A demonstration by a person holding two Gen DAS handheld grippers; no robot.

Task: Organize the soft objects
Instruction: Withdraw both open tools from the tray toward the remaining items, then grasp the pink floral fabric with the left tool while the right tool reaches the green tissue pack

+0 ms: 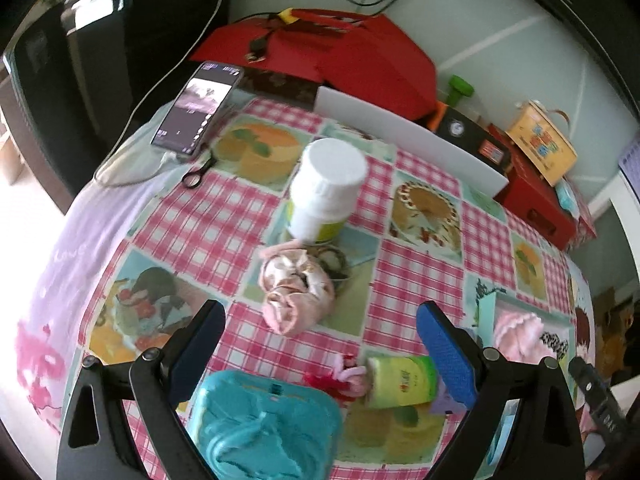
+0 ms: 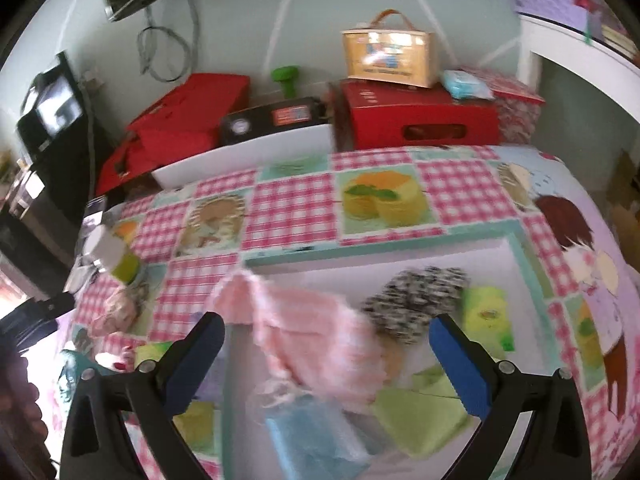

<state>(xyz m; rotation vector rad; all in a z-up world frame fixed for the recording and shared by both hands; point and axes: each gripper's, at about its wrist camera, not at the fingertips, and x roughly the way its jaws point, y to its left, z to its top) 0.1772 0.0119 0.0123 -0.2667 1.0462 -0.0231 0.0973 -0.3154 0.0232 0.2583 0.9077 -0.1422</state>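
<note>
Holding: nothing; the left gripper and right gripper both hang wide open above the checked pink tablecloth.
Box: a shallow white box with a mint-green rim, centre of the right view, holds a fluffy pink knitted piece, a black-and-white speckled scrunchie, a pale blue packet and green packets; their number is blurred.
Loose on the cloth: one crumpled pink satin scrunchie, centre of the left view, between the blue pads; one teal yarn bundle, lower centre; one white-capped plastic bottle, upright.
Writing: none legible.
</note>
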